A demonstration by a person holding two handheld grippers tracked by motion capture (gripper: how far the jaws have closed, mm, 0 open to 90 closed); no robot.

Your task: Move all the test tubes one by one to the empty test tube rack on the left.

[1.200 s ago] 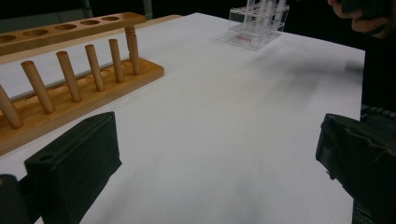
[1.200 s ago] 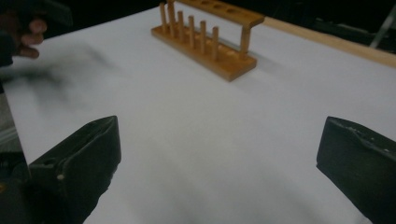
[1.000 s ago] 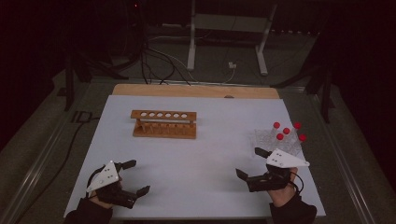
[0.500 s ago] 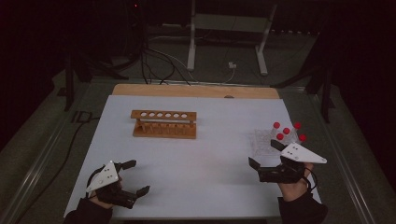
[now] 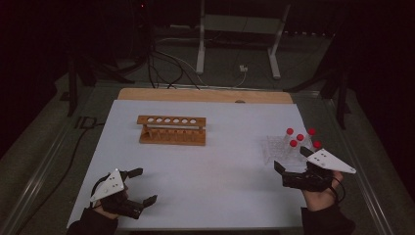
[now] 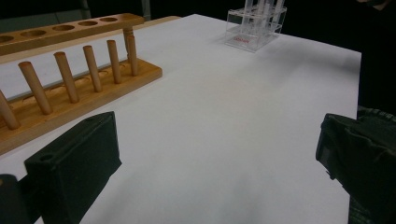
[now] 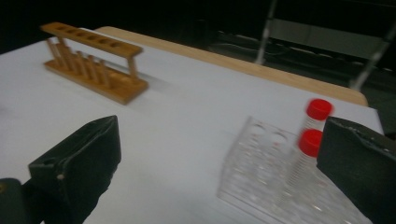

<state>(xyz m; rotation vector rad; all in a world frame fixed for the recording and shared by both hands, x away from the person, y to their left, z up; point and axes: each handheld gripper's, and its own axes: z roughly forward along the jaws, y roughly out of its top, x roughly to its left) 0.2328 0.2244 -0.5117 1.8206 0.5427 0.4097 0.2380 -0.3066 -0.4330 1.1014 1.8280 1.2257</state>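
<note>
Four red-capped tubes upright in clear rack, right claw gaping nearby

White table with a tan wooden strip along its far edge. Light-brown wooden rack toward the far left; clear plastic rack near the right edge, holding clear tubes capped in red. Black grippers topped with pale grey plates dotted black.
</note>
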